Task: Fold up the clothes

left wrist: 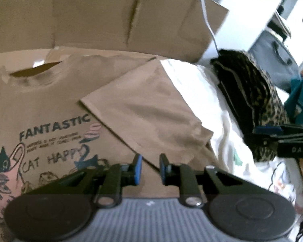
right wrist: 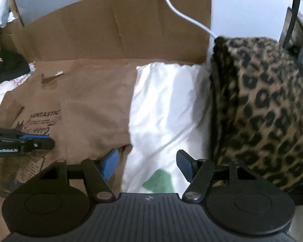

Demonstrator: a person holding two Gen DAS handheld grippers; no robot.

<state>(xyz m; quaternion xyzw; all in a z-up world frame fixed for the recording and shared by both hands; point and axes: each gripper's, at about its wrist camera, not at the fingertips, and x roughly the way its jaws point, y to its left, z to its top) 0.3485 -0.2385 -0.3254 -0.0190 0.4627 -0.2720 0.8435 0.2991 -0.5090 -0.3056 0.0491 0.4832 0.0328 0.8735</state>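
Left gripper (left wrist: 149,168) and right gripper (right wrist: 147,164), both parted and empty, over a tan cotton cat-print T-shirt (left wrist: 56,100) lying flat, right sleeve (left wrist: 143,109) folded inward; risk: loose sleeve slipping back out if dragged.

A white sheet (right wrist: 163,104) covers the bed. On it lies a brown printed T-shirt (right wrist: 86,92), spread flat toward the left side, with a folded leopard-print blanket (right wrist: 268,104) along the right side. Flattened cardboard (right wrist: 119,26) stands at the far edge.
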